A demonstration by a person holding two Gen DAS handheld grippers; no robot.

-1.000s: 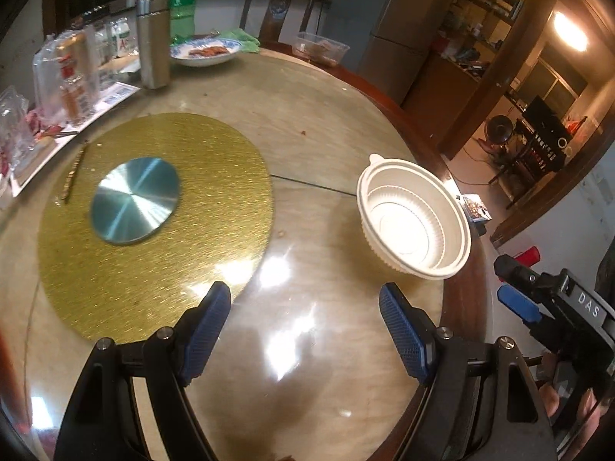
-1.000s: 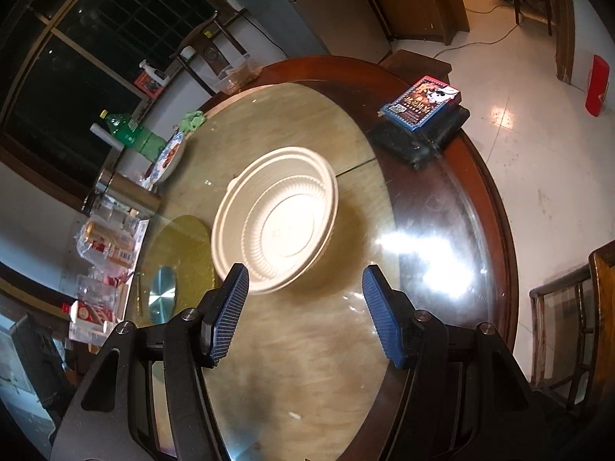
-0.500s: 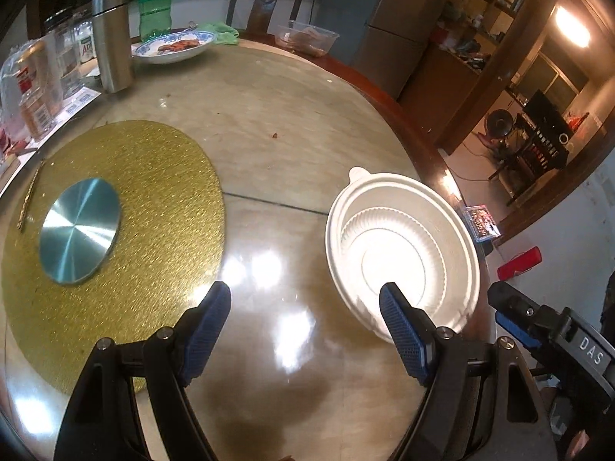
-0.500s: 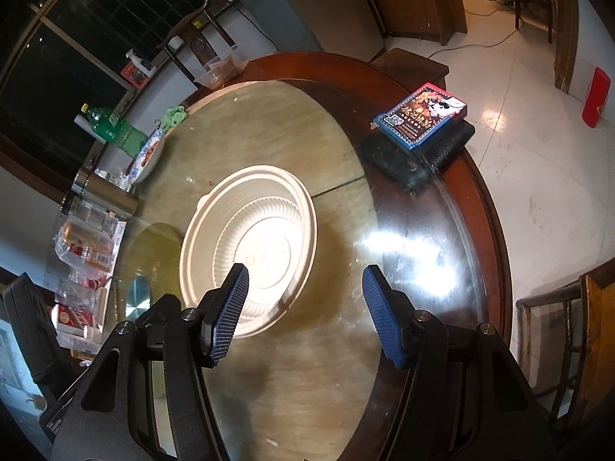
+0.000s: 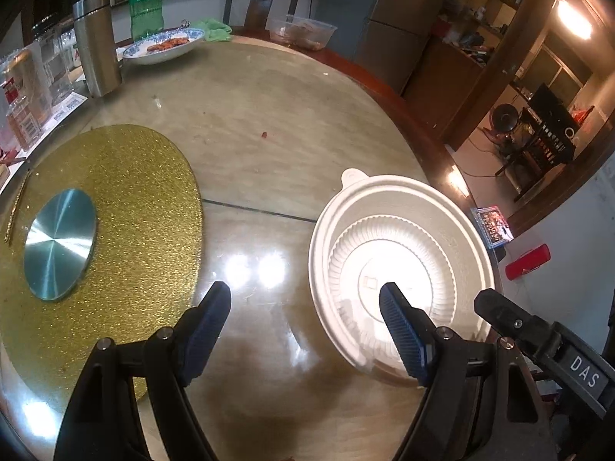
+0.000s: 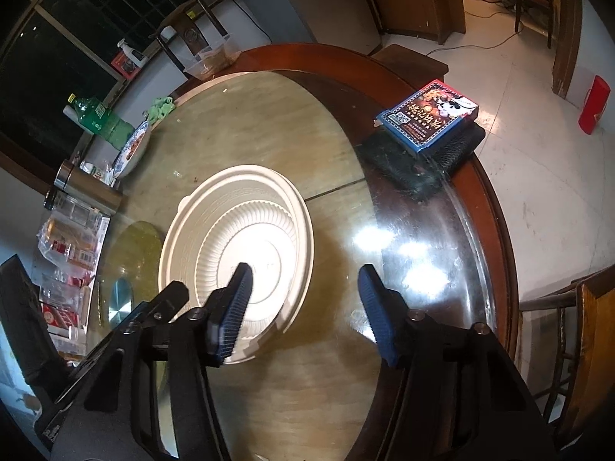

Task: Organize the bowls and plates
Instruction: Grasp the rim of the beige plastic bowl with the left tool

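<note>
White disposable bowl [image 5: 399, 265] upright on round glass tabletop [image 5: 269, 115]. Left claw [image 5: 305, 332] wide, straddling its near rim. Right claw [image 6: 303, 307] closing around opposite rim, not yet gripping.

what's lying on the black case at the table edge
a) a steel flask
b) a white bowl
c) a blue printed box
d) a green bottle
c: in the right wrist view the blue box rests on the black case at the table's rim, apart from the white bowl.

The bowl [image 5: 399, 269] sits on the surface [image 5: 269, 123] right of the round mat [image 5: 127, 199], a plate [image 5: 165, 44] far behind.
</note>
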